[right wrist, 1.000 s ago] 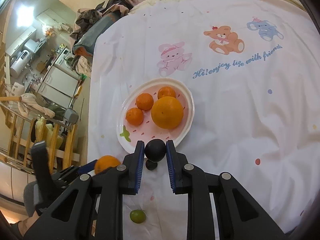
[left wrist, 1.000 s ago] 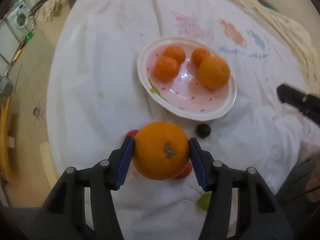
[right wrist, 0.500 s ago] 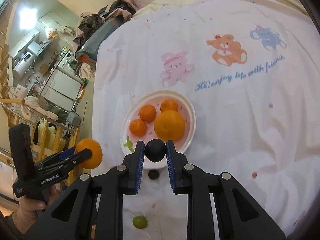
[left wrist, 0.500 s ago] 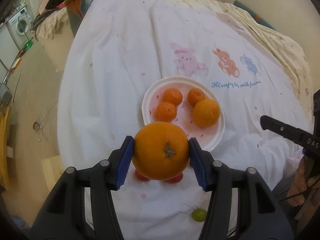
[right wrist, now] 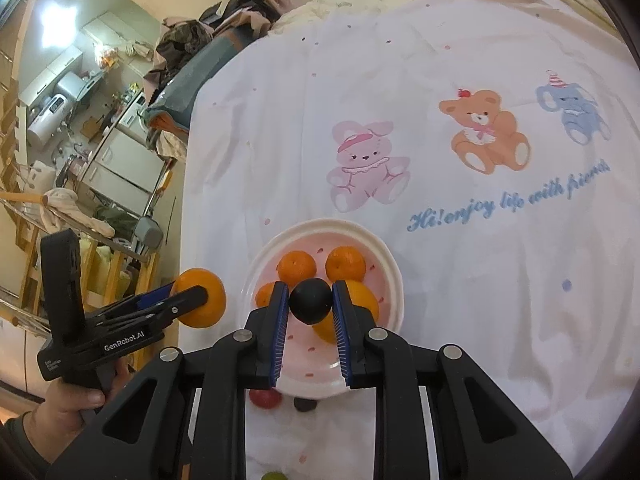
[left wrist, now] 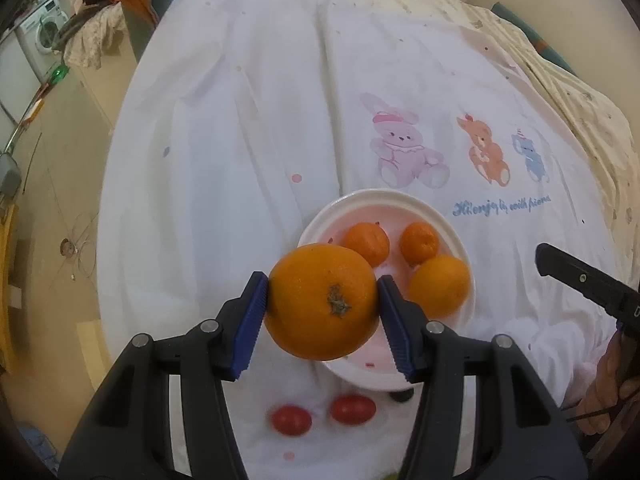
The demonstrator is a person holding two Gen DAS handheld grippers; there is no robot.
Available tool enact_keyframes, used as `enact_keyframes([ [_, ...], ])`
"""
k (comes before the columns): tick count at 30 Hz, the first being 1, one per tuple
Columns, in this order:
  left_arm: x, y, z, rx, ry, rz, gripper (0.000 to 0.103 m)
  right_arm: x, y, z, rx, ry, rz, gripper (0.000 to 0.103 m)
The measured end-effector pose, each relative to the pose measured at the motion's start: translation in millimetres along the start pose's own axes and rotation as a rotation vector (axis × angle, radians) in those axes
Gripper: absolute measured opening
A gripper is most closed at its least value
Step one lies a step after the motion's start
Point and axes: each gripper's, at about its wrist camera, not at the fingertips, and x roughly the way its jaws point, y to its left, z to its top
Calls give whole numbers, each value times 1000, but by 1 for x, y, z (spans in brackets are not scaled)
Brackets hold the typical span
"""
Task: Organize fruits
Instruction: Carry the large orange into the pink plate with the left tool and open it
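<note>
— Why is the person holding both tools up over the bed like that?

— Both are carrying fruit, I think toward the plate (right wrist: 394,280). The left gripper (left wrist: 322,304) is clamping a big orange (left wrist: 322,300) across its widest part, with the blue pads pressing on either side, so its jaws are standing partly apart around it. The right gripper (right wrist: 310,300) is pinching a small dark round fruit (right wrist: 311,301), perhaps a plum or a grape, with the jaws nearly together.

— And where is each one sitting?

— Both are hanging in the air above the near side of the plate. From the right wrist view the orange is off to the left of the rim.

— What is already lying on the plate?

— Three small mandarins and one larger orange (left wrist: 439,286), grouped on the pink inside. My guess is that the citrus is being collected there.

— What is waiting on the sheet (left wrist: 260,140)?

— Two red cherry tomatoes (left wrist: 352,409), a dark fruit (right wrist: 305,404) beside the plate's near rim, and something green at the very bottom edge, too cut off to name.

— How is the orange looking?

— Its skin is looking bright and pebbled, and its brown stem scar is facing the camera. It is looking firm enough for that squeeze.
</note>
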Motion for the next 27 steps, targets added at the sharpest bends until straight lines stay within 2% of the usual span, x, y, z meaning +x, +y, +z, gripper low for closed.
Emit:
enact_keyframes([
  [8,19,9,6,-36,34,-21,51,61,-5,27,-4,82,8,23],
  [12,21,7,6,-23,43,-32,51,90,-9,34,12,120,26,23],
  [15,22,9,8,-17,42,-28,51,101,-11,36,37,130,51,27],
  [17,23,10,8,-18,40,-22,51,101,-13,37,49,126,53,31],
  [19,24,11,8,-26,41,-25,51,97,-17,37,57,113,52,55],
  [20,24,11,8,-29,42,-30,51,92,-19,37,64,99,49,58],
  [27,26,-11,9,-5,36,-63,51,50,-35,28,126,52,16,61],
])
